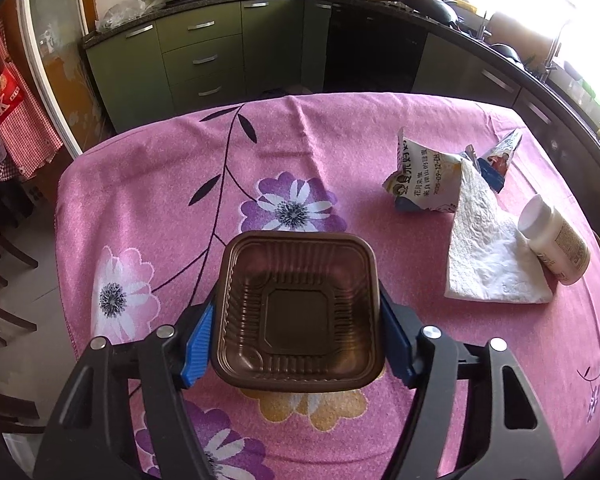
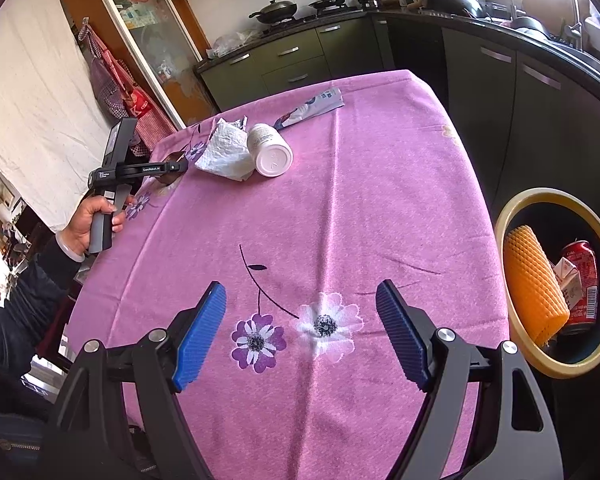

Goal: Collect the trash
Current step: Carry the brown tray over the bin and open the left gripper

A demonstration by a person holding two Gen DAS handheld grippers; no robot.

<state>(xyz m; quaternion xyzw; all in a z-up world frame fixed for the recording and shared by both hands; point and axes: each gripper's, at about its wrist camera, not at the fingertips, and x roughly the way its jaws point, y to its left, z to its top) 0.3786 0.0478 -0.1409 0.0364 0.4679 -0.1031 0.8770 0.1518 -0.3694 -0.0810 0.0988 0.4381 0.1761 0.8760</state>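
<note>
So the brown plastic tray (image 1: 298, 312) is pinched between the blue pads (image 1: 198, 350) of the left gripper (image 1: 296, 344), one pad on each side wall, open side facing the camera. It looks lifted a bit off the pink flowered tablecloth (image 1: 300, 140), over the near part of the table. From the right wrist view you can just spot that tray (image 2: 175, 157) at the far left edge of the table, with the person's left hand (image 2: 94, 220) wrapped around the gripper handle.

Rest of the trash sits in a bunch off to the tray's right. There's a crumpled white paper towel (image 1: 488, 252), and a white pill bottle (image 1: 556, 240) lying on its side, touching the towel's right edge. Behind the towel is a torn snack wrapper (image 1: 420, 184) with printed text, standing up crinkled, and beside that a second, bluish wrapper (image 1: 500, 156).

The right gripper (image 2: 300, 332) is holding nothing, jaws spread wide over the near part of the cloth, right above a purple and a white flower print.

Off the table's right edge is a yellow-rimmed trash bin (image 2: 512, 216). Inside it: an orange foam net sleeve (image 2: 534, 284), a red soda can (image 2: 582, 276) and a small carton (image 2: 568, 280).
</note>
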